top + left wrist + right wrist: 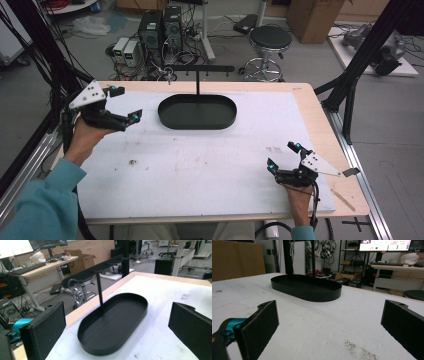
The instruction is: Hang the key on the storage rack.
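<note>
Near the front edge of the white-covered wooden surface, the right gripper rests, jaws wide apart, empty. Farther back, the left gripper hovers equally open beside the black oval metal tray.

tray: black oval, empty | upright post | table's far-centre

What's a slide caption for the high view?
Both open grippers, left and right, flank an empty black oval tray.
</note>
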`<state>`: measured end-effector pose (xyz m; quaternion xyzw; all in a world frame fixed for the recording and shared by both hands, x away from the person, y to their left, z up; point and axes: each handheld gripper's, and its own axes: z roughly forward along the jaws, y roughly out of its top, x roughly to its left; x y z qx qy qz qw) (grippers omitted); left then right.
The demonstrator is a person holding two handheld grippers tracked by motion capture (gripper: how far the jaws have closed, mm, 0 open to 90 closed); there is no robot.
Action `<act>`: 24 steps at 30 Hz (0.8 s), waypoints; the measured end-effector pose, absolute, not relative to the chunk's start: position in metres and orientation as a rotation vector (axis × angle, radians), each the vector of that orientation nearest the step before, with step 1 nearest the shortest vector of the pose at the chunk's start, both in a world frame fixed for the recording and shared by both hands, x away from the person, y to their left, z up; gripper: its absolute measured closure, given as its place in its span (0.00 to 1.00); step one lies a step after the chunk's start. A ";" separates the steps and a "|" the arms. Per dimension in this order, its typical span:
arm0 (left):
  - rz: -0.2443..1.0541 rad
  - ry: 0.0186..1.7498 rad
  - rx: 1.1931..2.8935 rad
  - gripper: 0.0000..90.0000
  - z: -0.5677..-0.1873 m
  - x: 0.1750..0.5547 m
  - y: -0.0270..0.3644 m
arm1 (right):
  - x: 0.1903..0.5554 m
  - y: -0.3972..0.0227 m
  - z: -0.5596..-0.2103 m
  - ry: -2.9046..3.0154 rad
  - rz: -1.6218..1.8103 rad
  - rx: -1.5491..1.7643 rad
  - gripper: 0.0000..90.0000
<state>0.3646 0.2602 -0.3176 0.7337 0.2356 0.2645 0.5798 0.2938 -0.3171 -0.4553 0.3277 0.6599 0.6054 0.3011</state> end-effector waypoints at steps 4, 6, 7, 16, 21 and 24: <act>0.600 0.526 1.710 0.02 -0.337 0.341 0.263 | 0.294 -0.317 -0.455 1.751 1.602 0.859 0.01; 0.586 0.533 1.693 0.02 -0.351 0.329 0.267 | 0.294 -0.317 -0.455 1.751 1.598 0.860 0.01; 0.583 0.540 1.687 0.02 -0.357 0.325 0.269 | 0.294 -0.317 -0.455 1.751 1.598 0.860 0.01; 0.590 0.589 1.585 0.02 -0.420 0.278 0.286 | 0.294 -0.317 -0.455 1.752 1.595 0.858 0.01; 0.578 0.643 1.526 0.02 -0.449 0.265 0.291 | 0.295 -0.317 -0.455 1.752 1.593 0.850 0.01; 0.608 0.635 1.493 0.02 -0.456 0.260 0.292 | 0.294 -0.316 -0.455 1.758 1.598 0.858 0.01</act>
